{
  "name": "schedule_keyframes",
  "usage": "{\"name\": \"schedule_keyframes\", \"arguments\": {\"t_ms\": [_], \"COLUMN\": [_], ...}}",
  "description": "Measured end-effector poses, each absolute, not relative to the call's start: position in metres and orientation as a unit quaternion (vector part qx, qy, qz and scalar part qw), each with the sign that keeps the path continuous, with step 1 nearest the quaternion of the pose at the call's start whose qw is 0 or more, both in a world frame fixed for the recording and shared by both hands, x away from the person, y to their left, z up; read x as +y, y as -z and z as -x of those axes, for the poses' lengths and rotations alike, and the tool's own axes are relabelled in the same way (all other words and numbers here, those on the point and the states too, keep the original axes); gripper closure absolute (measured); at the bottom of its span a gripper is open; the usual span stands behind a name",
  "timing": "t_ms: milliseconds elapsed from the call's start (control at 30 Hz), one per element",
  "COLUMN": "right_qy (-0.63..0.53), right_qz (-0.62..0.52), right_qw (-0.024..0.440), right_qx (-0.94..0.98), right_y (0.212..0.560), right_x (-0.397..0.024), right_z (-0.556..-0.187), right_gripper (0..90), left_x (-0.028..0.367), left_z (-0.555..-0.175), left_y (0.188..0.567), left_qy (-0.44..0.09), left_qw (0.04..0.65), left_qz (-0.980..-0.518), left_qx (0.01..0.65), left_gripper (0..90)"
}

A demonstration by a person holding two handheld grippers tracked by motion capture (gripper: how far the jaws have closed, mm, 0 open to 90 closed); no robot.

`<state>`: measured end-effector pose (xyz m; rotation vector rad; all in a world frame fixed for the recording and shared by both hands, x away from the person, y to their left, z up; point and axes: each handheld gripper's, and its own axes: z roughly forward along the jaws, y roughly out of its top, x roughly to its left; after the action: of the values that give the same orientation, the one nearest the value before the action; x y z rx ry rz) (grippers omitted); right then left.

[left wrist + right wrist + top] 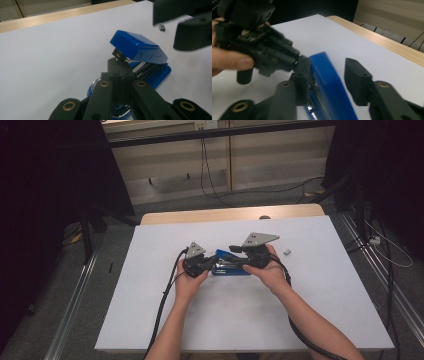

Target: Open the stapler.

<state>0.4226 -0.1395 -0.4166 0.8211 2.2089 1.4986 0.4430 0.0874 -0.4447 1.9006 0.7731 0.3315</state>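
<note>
Stapler lid's up: your left gripper clenches its inner rail, right gripper straddles the lid, not pinching; squeeze next.

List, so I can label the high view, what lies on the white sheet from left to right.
Left gripper in the person's left hand → blue plastic stapler → right gripper in the right hand → small grey block.
</note>
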Motion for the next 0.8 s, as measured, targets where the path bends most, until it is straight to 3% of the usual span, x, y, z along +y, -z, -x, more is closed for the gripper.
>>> {"name": "schedule_keyframes", "arguments": {"t_ms": [100, 267, 800], "right_qy": [-0.53, -0.532, -0.504], "right_qz": [-0.28, -0.274, -0.305], "right_qw": [0.171, 0.161, 0.164], "right_qx": [0.782, 0.785, 0.791], "right_y": [0.422, 0.427, 0.456], "right_x": [-0.142, -0.143, -0.106], "right_z": [-0.414, -0.402, -0.412], "right_gripper": [78.9, 90.0, 90.0], "left_x": [0.084, 0.084, 0.082], "left_z": [-0.442, -0.445, -0.442], "left_y": [0.438, 0.44, 0.435], "left_qy": [-0.141, -0.139, -0.151], "left_qw": [0.508, 0.511, 0.506], "left_qz": [-0.789, -0.787, -0.79], "left_qx": [0.316, 0.318, 0.31], "left_gripper": [89.8, 89.7, 89.2]}}
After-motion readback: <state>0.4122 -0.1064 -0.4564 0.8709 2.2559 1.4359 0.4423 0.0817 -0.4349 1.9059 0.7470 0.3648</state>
